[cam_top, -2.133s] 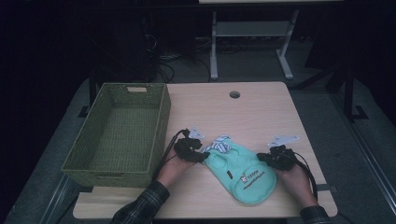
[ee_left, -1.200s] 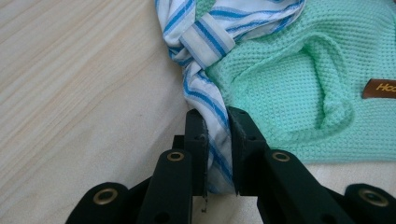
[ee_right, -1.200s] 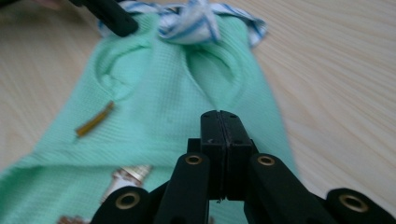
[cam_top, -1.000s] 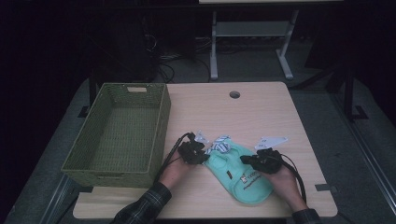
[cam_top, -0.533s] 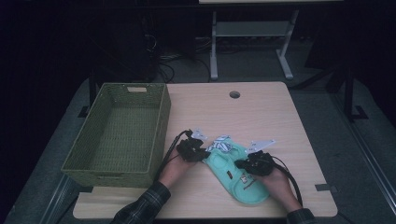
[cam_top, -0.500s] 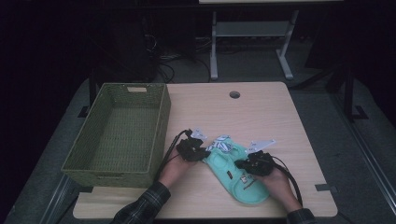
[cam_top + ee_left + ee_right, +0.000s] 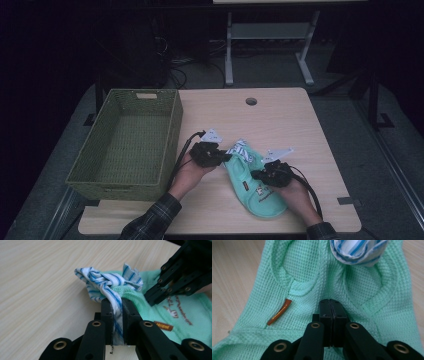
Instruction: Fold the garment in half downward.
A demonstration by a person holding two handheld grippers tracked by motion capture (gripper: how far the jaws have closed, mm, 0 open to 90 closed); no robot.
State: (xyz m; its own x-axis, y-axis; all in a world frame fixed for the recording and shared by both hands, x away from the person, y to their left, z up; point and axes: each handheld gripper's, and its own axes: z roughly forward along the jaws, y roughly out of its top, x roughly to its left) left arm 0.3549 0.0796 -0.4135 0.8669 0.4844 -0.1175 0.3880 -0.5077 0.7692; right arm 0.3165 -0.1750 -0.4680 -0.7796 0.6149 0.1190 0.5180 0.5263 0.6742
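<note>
The left gripper (image 7: 116, 312) pinches the striped collar (image 7: 107, 282) of a mint green garment (image 7: 255, 185) near the table's (image 7: 280, 115) front edge. The right gripper (image 7: 331, 307) is pressed together on its knit (jaws meeting flat), with a green basket (image 7: 125, 140) at the left edge.

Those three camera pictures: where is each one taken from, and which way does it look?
High view: sits above the person's side, looking forward and down on the light wooden table and green woven basket; forearms and hands enter from below.
Left gripper view: rides the left gripper, looking along its jaws, shut on the blue-striped white cloth.
Right gripper view: rides the right gripper, jaws closed over the mint-green knitted garment.
All three share the mint garment and striped cloth.
</note>
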